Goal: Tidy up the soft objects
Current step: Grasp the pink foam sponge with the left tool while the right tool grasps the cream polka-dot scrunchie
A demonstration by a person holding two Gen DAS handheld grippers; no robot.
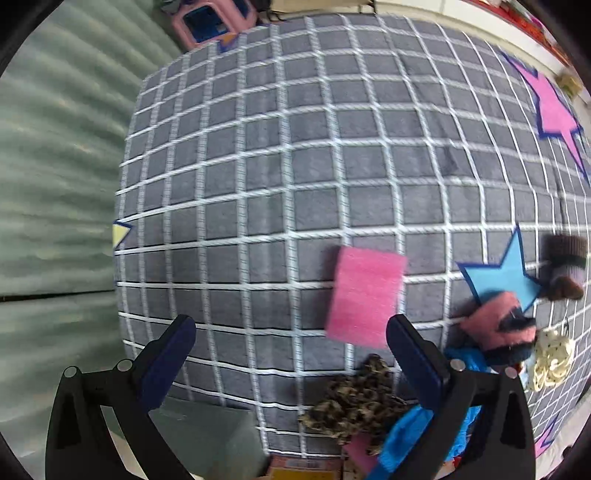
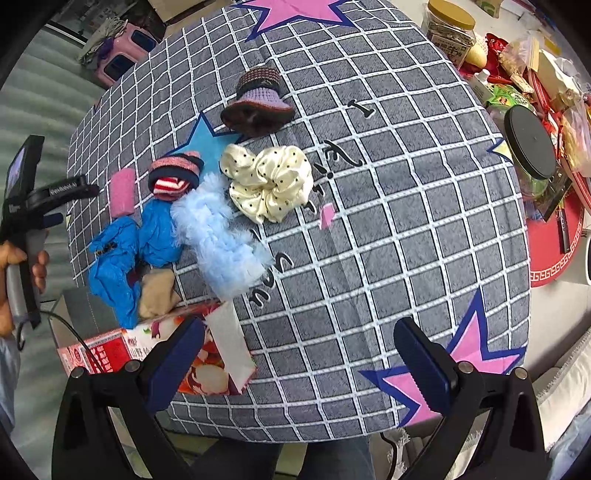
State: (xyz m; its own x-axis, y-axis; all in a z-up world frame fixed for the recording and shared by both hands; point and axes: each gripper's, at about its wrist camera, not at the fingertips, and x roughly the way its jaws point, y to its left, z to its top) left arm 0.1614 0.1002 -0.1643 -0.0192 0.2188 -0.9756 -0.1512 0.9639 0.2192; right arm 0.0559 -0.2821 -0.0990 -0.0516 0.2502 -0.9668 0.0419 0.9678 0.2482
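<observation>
A pink sponge [image 1: 365,295] lies on the grey checked cloth [image 1: 295,147], just ahead of my open, empty left gripper [image 1: 291,332]; it also shows in the right wrist view [image 2: 123,192]. Beside it lie a pink and navy knit hat [image 2: 175,175], a purple knit hat [image 2: 258,103], a cream dotted scrunchie [image 2: 269,181], a fluffy light-blue piece [image 2: 218,236], crumpled blue fabric [image 2: 125,254] and a beige cloth [image 2: 157,288]. A leopard-print cloth [image 1: 354,402] lies near the left fingers. My right gripper [image 2: 299,354] is open and empty above the cloth's near edge.
An open printed cardboard box [image 2: 162,347] sits at the table's near left corner. Jars, a black lid [image 2: 530,140] and snack clutter crowd a red tray [image 2: 554,258] at the right. A pink stool [image 1: 210,22] stands beyond the far edge, on green floor [image 1: 55,184].
</observation>
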